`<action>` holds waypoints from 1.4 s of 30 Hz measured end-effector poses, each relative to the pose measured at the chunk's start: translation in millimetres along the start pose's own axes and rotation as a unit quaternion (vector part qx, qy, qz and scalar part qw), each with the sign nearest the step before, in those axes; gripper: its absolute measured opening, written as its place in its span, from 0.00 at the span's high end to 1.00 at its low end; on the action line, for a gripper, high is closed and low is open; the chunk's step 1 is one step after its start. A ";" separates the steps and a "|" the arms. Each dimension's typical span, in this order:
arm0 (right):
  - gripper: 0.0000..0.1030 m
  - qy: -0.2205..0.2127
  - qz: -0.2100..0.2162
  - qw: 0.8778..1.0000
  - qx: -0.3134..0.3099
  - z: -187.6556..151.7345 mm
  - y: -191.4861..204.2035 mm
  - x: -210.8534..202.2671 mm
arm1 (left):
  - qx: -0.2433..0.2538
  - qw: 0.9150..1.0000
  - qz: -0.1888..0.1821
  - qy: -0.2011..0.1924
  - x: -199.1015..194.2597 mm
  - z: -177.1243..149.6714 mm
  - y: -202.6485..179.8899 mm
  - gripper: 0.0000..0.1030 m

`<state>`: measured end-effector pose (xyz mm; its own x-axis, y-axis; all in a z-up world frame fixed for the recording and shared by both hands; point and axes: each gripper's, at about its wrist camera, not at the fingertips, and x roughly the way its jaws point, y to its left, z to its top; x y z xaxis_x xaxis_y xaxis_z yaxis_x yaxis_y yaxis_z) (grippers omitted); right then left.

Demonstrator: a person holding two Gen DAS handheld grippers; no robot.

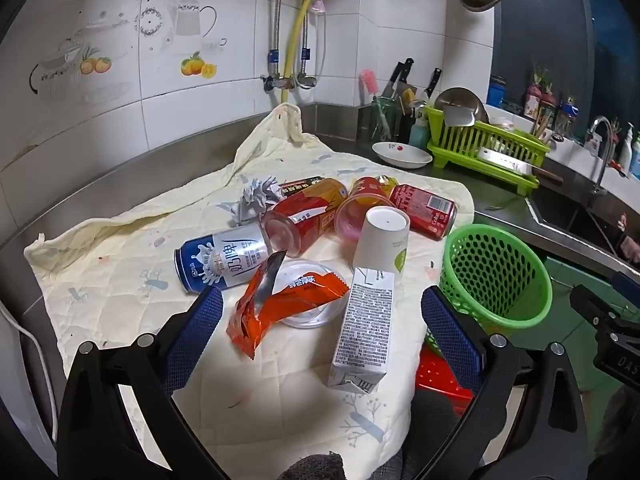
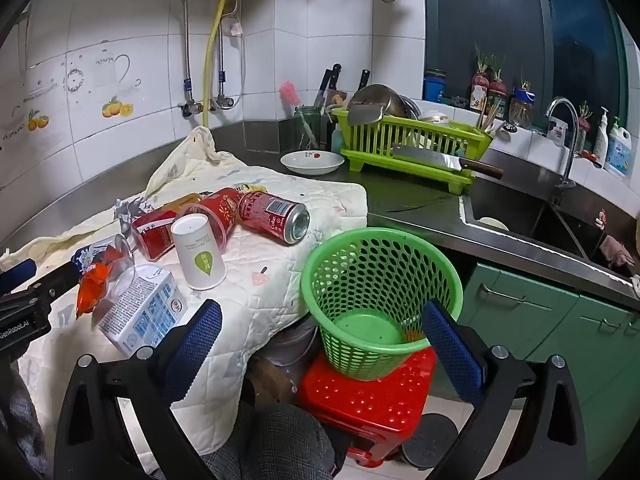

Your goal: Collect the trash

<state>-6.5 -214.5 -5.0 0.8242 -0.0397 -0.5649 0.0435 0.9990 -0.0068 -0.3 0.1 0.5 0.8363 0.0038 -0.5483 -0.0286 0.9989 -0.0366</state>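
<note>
Left wrist view shows the left gripper (image 1: 322, 314) with its fingers spread wide and empty above a quilted cloth (image 1: 120, 264) on the worktop, where the trash lies in a heap. Nearest are an orange wrapper (image 1: 276, 308), draped over a clear lid (image 1: 316, 312), and a milk carton (image 1: 362, 332) standing just beside it. Behind them lie a blue can (image 1: 222, 258), a red can (image 1: 426, 210), clear cups on their sides and an upturned paper cup (image 1: 382, 246). The wrapper looks light, limp and slippery, so a pinch across its crumpled middle would probably hold best; the carton looks stiff enough to squeeze across its flat sides. Right wrist view shows the right gripper (image 2: 322, 326), fingers also apart and empty, above the green basket (image 2: 380, 300), which sits on a red stool (image 2: 368, 404) at the cloth's edge.
</note>
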 end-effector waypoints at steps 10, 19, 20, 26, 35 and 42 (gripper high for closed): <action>0.06 0.002 -0.002 1.000 -0.001 0.4 -1.1 1.0 | -0.007 1.000 -0.005 0.006 1.5 -3.1 2.0 0.05; 0.06 0.001 -0.002 1.000 -0.003 -2.2 0.7 1.1 | -0.002 1.000 -0.004 0.007 1.8 -2.4 -3.6 0.05; 0.06 0.001 -0.002 1.000 -0.004 -2.2 1.6 0.5 | -0.002 1.000 -0.004 0.007 2.0 -2.5 -3.7 0.05; 0.06 0.002 -0.003 1.000 -0.004 -2.1 2.5 2.3 | -0.002 1.000 -0.005 0.007 2.1 -2.9 -5.3 0.05; 0.06 0.004 -0.001 1.000 -0.003 -3.8 3.7 2.6 | -0.003 1.000 -0.006 0.009 3.3 -3.7 -4.0 0.05; 0.06 0.002 -0.002 1.000 0.002 -3.8 2.8 2.2 | -0.004 1.000 -0.007 0.009 3.2 -3.5 -3.9 0.05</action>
<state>-6.8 -211.7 -9.3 0.8214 -0.0431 -0.5687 0.0481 0.9988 -0.0062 0.6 -4.0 -4.0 0.8266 -0.0101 -0.5627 -0.0219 0.9985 -0.0501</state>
